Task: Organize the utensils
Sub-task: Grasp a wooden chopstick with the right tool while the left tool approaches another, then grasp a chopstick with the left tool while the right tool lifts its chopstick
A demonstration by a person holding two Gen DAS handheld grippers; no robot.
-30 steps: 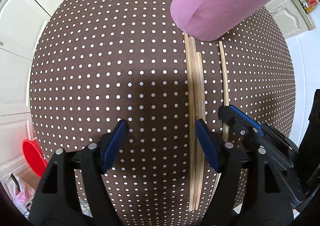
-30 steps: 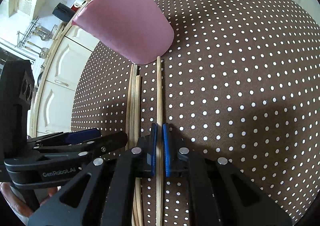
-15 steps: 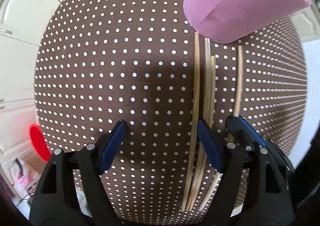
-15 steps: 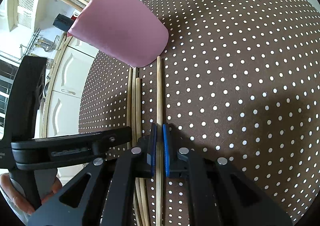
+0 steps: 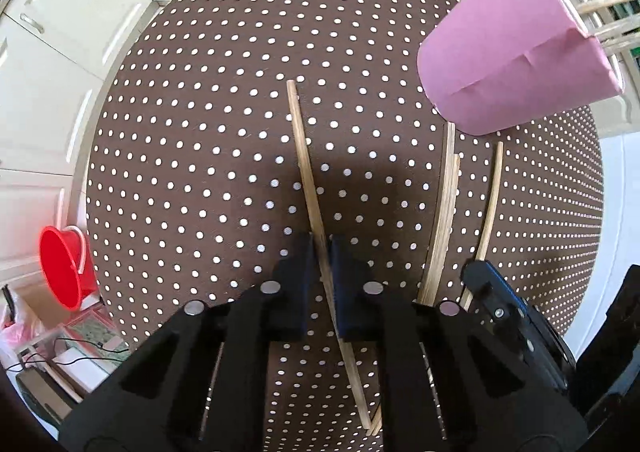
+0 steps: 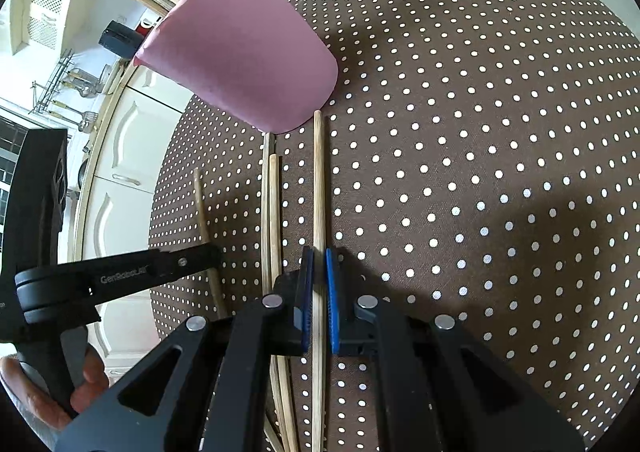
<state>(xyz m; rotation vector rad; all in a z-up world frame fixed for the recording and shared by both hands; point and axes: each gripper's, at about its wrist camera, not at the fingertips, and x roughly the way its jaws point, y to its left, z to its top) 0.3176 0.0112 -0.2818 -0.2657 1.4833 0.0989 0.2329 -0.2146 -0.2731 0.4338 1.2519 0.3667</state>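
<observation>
Left wrist: left hand-held gripper (image 5: 322,252) has just clamped one chopstick (image 5: 305,176); right hand-held gripper (image 6: 316,272) grips another chopstick (image 6: 319,188). Next, I'd judge: lift both into the pink cup (image 5: 516,64).

"GenRobot.AI" is printed on the left tongs (image 6: 200,258).

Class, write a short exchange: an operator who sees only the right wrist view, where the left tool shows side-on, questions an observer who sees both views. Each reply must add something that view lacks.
Operator: Is the left tool gripping anything?
Observer: Yes. The left tool has just closed, and its pads pinch a single chopstick.
Operator: Anything off to that side?
Observer: A red bucket stands past the edge of the table, lower than its top.
</observation>
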